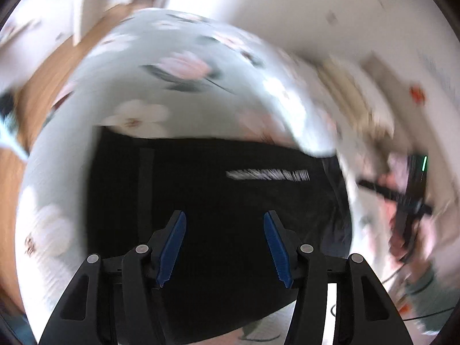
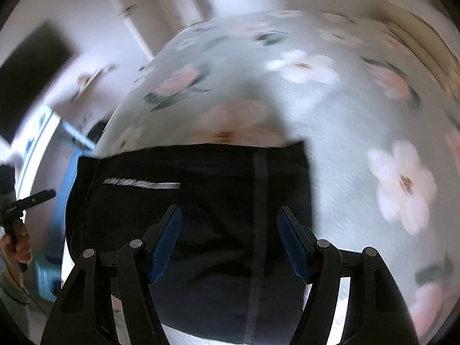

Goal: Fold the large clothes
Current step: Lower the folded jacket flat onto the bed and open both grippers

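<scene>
A black garment (image 1: 201,189) with a line of white print lies flat on a pale green floral bedspread (image 1: 178,92). It also shows in the right wrist view (image 2: 201,189), with a grey stripe down its right part. My left gripper (image 1: 224,218) is open and empty above the garment. My right gripper (image 2: 229,212) is open and empty above it too. In the left wrist view the right gripper (image 1: 408,201) and the hand holding it show at the right. In the right wrist view the left gripper (image 2: 26,204) shows at the far left. Both views are blurred.
The floral bedspread (image 2: 359,115) covers the bed. A wooden floor (image 1: 37,92) lies to the left of the bed in the left wrist view. White walls and a doorway stand behind. A dark panel (image 2: 31,66) hangs on the wall at left.
</scene>
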### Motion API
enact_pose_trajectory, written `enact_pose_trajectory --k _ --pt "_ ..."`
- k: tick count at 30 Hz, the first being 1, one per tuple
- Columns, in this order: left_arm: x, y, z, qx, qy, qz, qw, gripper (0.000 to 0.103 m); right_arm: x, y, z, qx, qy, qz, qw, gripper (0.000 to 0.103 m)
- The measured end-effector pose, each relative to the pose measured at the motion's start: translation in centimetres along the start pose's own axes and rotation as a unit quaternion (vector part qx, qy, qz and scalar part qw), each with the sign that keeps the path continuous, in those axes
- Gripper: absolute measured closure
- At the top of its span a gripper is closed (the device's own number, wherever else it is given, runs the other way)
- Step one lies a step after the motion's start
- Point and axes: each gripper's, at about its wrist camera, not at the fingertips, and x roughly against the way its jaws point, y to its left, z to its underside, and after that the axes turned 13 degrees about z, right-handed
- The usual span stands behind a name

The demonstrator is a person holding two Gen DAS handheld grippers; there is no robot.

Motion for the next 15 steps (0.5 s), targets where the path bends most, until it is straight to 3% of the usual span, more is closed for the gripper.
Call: enact_pose_trajectory --k 2,5,8,13,15 --pt "-3.8 -1.9 1.3 -0.033 0.034 -0.043 0.9979 0.045 -1.6 3.5 0.0 0.028 0.006 0.013 0.999 0.031" --pt "-9.4 -2.4 2.3 -0.022 0.067 -0.099 0.9926 0.044 -6.0 6.9 1.0 0.059 0.049 0.025 0.997 0.034" --pt "-10.1 -1.0 2.7 0.002 0.039 -0.094 0.9948 0.043 -9.6 7.6 3.0 0.086 0.072 0.061 0.992 0.032" --pt "-11.1 -1.6 2.1 0.0 0.034 -0.112 0.9931 0.04 -11.0 7.4 2.8 0.07 0.079 0.068 0.992 0.028" --pt "-9.9 -2.1 2.0 0.005 0.034 -0.102 0.9942 0.04 -10.4 7.1 2.4 0.066 0.088 0.064 0.992 0.028"
